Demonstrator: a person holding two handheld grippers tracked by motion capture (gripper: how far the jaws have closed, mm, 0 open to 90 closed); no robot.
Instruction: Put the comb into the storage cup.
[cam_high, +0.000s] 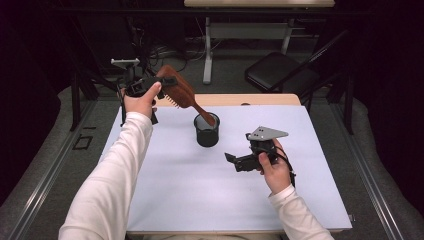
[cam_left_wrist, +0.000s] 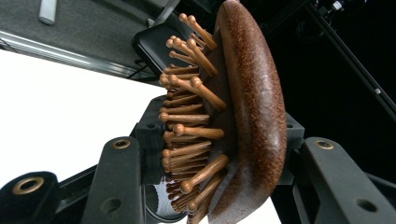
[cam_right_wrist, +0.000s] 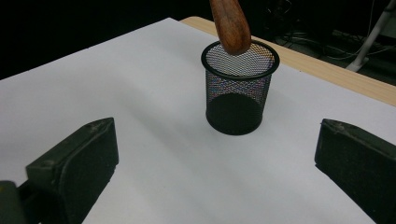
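Left claw (cam_high: 167, 84) clamped on the wooden hairbrush (cam_high: 181, 92) head, handle tip at the rim of the mesh cup (cam_high: 207, 130) on the table (cam_high: 165, 170). Right claw (cam_high: 235, 161) apart, holding nothing, near the cup.

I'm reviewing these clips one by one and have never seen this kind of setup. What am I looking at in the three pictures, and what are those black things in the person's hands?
There is no robot here: a person in white sleeves holds a hand-held two-jaw gripper in each hand. The high view looks down from above the person's side of the table. The other two pictures come from small cameras riding on the grippers, looking out along their black jaws.

On the white surface stands a black mesh cup. The left gripper is shut on the head of a wooden hairbrush, whose handle tip hangs at the cup's rim; the left gripper view shows its wooden bristles up close. The right gripper is open and holds nothing; its view faces the cup.
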